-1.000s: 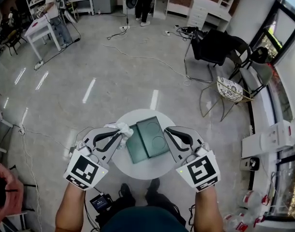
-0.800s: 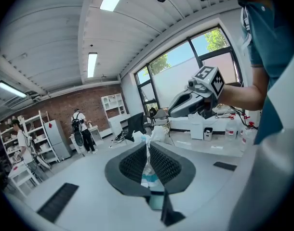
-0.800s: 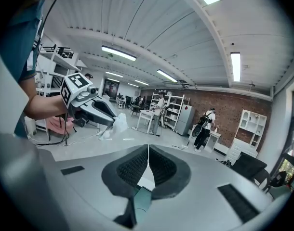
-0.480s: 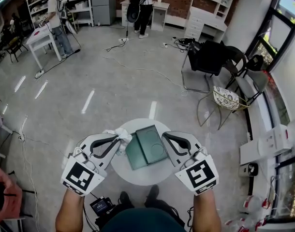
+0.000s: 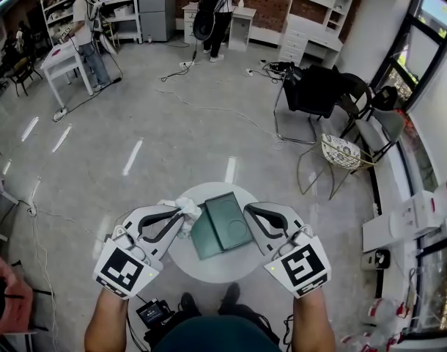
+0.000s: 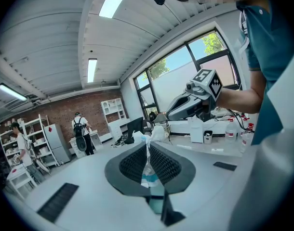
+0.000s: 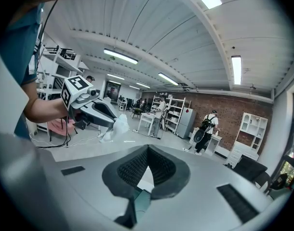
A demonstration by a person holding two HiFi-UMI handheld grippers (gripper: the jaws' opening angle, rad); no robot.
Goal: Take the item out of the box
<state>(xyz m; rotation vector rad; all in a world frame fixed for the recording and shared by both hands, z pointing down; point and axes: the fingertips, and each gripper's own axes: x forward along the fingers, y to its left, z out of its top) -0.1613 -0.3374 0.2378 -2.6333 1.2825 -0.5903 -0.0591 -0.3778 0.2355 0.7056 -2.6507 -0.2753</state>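
The left gripper was clamped nearly shut on the item, a crumpled white and clear plastic packet. In the left gripper view its thin film was pinched flat between the ribbed pads, with a bit of blue showing low in the nip. The packet hung in the air over the left edge of the round white table, just beside the left side of the dark green box and no longer inside it. The box lay at the table's middle, its long axis slanting from the near left towards the far right. It looked like two flat halves lying side by side, though from the head view I could not tell for sure whether that was an open lid. The right gripper hovered at the box's right side, its jaws drawn together at the tips with nothing between them; only the table and a corner of the box showed through the gap below. So the box sat between the two claws, and the item lay wholly on the left hand's side. By my judgement the removal was as good as done, and what remained was to carry the packet clear or set it down on bare table beside the box.
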